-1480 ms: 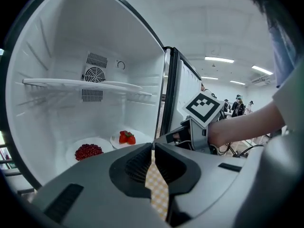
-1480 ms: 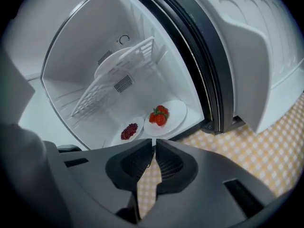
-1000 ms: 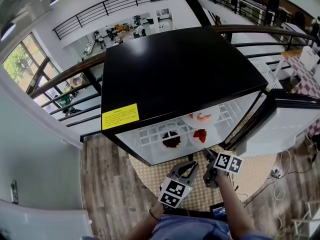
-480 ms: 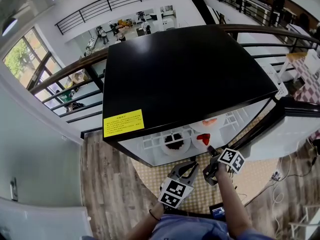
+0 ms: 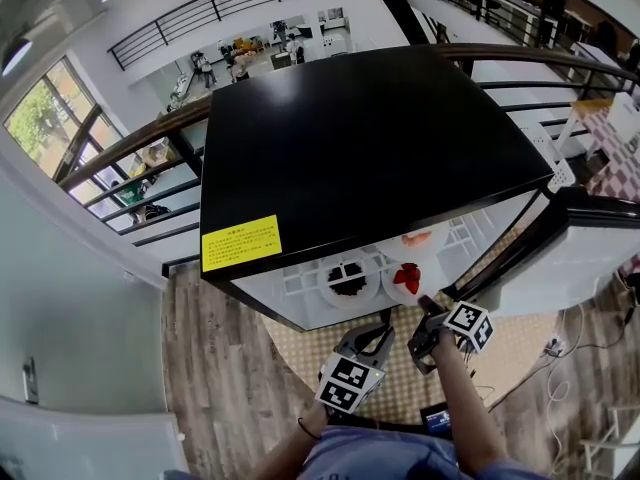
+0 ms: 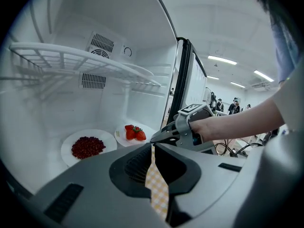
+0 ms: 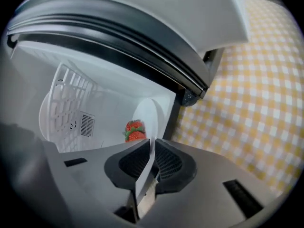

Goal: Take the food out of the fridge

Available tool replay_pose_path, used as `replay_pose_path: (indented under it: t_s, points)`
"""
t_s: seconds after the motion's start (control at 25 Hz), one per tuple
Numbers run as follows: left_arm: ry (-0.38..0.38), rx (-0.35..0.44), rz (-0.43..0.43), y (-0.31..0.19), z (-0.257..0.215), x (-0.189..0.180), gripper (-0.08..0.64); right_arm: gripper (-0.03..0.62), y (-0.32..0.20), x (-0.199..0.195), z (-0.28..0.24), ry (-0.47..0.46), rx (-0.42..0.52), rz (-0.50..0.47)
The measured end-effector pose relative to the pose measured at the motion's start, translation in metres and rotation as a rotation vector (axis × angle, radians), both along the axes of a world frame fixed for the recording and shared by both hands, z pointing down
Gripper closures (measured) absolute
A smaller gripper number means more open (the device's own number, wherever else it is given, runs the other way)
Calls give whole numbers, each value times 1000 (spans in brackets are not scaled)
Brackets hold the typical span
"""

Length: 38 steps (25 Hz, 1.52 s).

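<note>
The small black-topped fridge (image 5: 370,148) stands open. On its floor sit a white plate of strawberries (image 5: 407,278) (image 6: 133,133) (image 7: 134,130) and a white plate of dark red berries (image 5: 347,278) (image 6: 88,147). A third plate with pink food (image 5: 417,239) lies further in. My right gripper (image 5: 423,306) (image 7: 151,148) reaches into the fridge; its jaws are closing, and the strawberry plate's rim (image 7: 151,115) stands edge-on, pinched between the pads. My left gripper (image 5: 375,336) (image 6: 152,148) hovers just outside the fridge mouth, shut and empty.
A white wire shelf (image 6: 80,63) spans the fridge above the plates. The open door (image 5: 590,248) (image 7: 142,37) hangs at the right. A yellow checked mat (image 7: 256,99) covers the floor under the fridge, on wood planks (image 5: 215,388). Railings (image 5: 150,148) run behind.
The right gripper has rolled at the wrist and its jaws have come together on the strawberry plate's rim. The left gripper has stayed where it was.
</note>
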<state>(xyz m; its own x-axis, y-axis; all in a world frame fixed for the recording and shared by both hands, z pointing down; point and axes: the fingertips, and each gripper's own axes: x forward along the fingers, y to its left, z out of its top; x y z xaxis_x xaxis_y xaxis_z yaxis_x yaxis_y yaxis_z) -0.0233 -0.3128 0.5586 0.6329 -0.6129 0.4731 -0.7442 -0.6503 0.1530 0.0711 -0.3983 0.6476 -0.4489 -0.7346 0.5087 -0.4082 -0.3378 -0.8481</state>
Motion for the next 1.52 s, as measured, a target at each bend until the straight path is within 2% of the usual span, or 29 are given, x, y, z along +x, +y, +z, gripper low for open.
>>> replay_pose_path:
  t_s: [0.12, 0.36, 0.56, 0.76, 1.0, 1.2, 1.4, 1.52]
  points:
    - [14, -53, -6, 1, 13, -1, 541, 555, 8, 3, -3, -26, 15, 5]
    - [100, -164, -21, 0, 31, 3, 531, 566, 23, 10, -12, -69, 25, -1]
    - [161, -264, -1, 0, 50, 11, 418, 571, 40, 14, -13, -119, 15, 12]
    - [294, -392, -48, -6, 72, 17, 385, 571, 50, 18, -10, -156, 35, -1]
    - [444, -477, -115, -16, 79, 19, 380, 571, 61, 22, -4, -160, 33, -15]
    - [442, -484, -119, -24, 83, 22, 380, 571, 65, 22, -5, -165, 34, -22]
    - [485, -504, -155, -29, 83, 22, 380, 571, 71, 23, -5, -144, 34, -47]
    - [433, -482, -137, -26, 85, 22, 382, 571, 74, 23, -8, -124, 39, -53]
